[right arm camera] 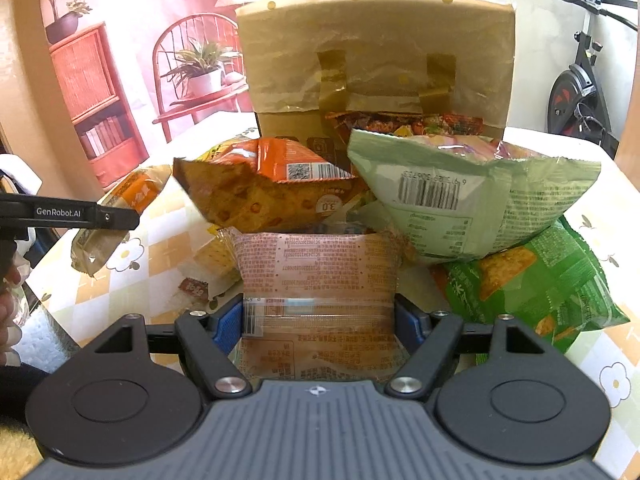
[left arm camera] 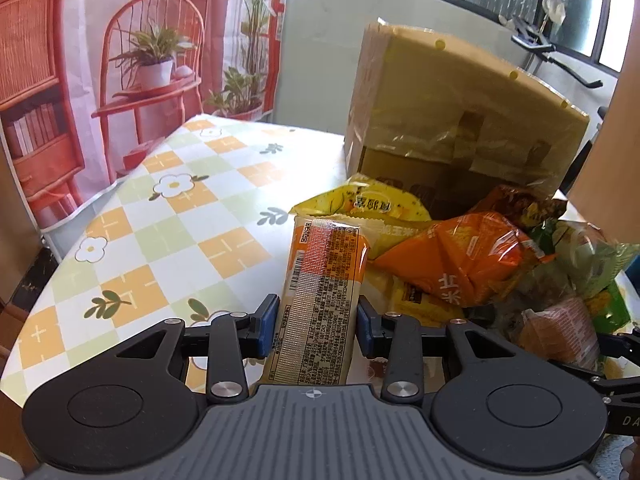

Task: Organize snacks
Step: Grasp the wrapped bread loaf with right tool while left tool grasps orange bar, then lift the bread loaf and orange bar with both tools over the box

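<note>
Cardboard box (right arm camera: 376, 60): one; tongs: two; snack packets: at least six

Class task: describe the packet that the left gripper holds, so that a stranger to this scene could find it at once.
Start at the tall cardboard box standing on the checked tablecloth. In front of it lies a heap of snack bags. At the heap's left edge, the left gripper holds a long narrow packet between its blue fingers. Unlike the puffy orange bag beside it, it is slim, flat and covered in small print.
</note>
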### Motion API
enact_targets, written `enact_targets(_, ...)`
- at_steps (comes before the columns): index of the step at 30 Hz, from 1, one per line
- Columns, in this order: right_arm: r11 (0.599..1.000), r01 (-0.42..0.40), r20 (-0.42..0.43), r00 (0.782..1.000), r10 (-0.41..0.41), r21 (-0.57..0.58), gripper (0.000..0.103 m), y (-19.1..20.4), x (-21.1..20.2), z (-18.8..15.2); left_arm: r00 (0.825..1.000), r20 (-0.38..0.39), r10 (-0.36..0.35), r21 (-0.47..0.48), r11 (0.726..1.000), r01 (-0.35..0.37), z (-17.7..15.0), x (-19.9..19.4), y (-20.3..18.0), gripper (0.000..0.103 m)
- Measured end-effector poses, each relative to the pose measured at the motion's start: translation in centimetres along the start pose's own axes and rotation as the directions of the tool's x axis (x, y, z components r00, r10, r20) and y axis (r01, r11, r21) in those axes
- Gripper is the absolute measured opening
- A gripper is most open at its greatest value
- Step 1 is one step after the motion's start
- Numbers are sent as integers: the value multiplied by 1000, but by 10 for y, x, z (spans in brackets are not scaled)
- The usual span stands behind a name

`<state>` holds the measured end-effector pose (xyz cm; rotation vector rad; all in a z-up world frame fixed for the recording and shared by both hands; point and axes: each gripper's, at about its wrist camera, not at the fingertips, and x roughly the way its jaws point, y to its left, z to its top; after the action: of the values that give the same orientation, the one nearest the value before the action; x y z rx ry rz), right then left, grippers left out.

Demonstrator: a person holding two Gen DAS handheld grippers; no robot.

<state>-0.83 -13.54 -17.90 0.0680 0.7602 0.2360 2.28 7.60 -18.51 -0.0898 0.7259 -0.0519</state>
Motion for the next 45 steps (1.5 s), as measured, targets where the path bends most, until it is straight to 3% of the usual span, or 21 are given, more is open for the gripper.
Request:
enact_targets(14,994,-14,107,994,26,-109,76,28,-30,16,993,90,-77,16,997,76,17,-30,-14,42)
enact_targets(25,995,-41,238,969,61,-88,76,23,-57,67,974,190,-121,25,993,119,53,-47,-28,42)
enact_targets(36,993,43,300,954,-10,-105,76,2,-66,117,959,232,-161,55,987,152,96,-41,-48,42)
enact_targets(45,989,84,315,948,-42,-122,76,-7,-75,138,952,234,-199,70,980,187,109,-34,-60,42)
